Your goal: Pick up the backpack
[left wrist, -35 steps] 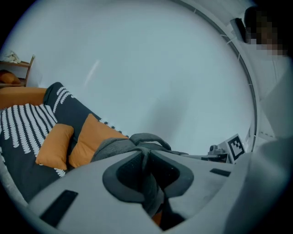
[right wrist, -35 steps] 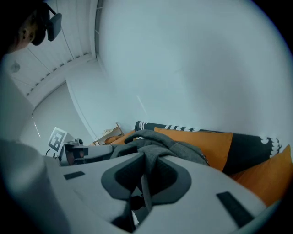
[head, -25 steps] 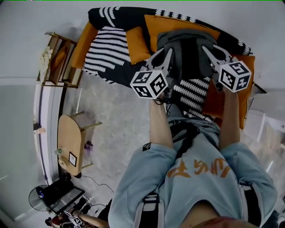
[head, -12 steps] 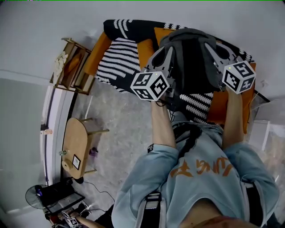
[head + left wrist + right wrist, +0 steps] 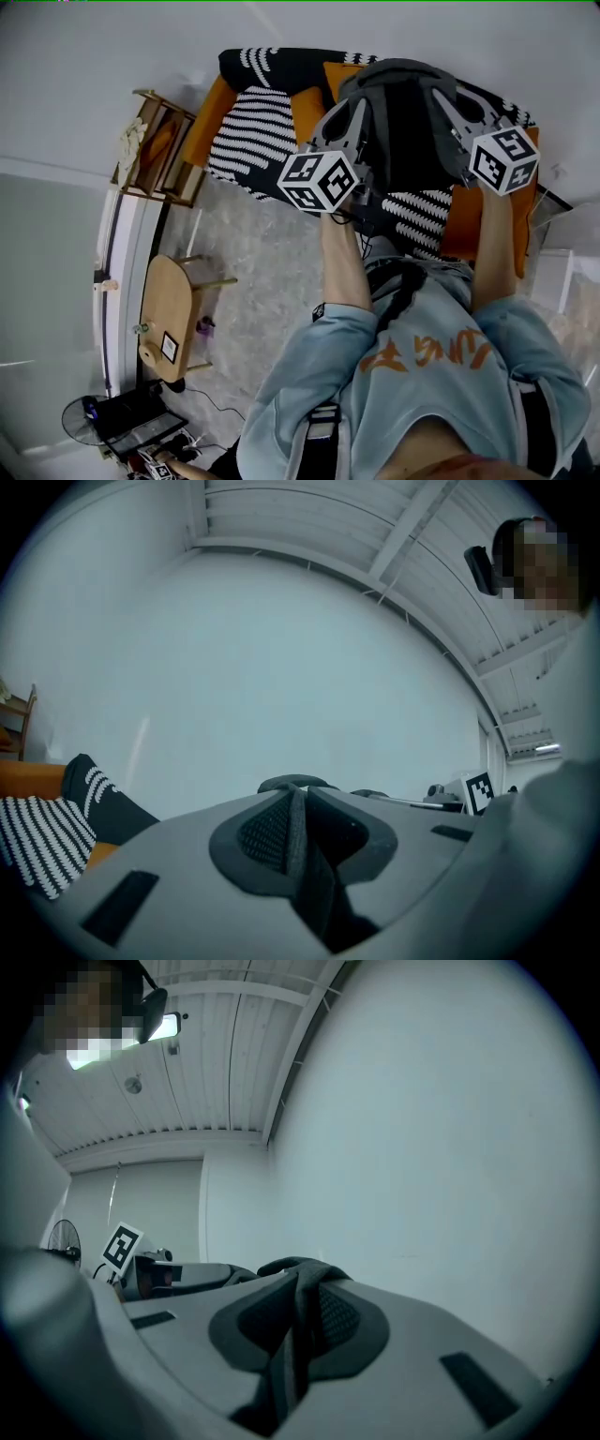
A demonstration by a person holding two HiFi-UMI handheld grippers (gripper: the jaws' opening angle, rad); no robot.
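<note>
Both forearms stretch forward and level, side by side. The left gripper (image 5: 349, 117) and right gripper (image 5: 448, 103) each clamp the grey backpack (image 5: 403, 127), which hangs between them over the sofa (image 5: 246, 141).

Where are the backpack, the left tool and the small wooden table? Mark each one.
backpack (image 5: 405, 122), head view, its dark middle panel.
left tool (image 5: 296, 808), left gripper view, midway between its fingertips.
small wooden table (image 5: 169, 300), head view, bare tabletop.
</note>
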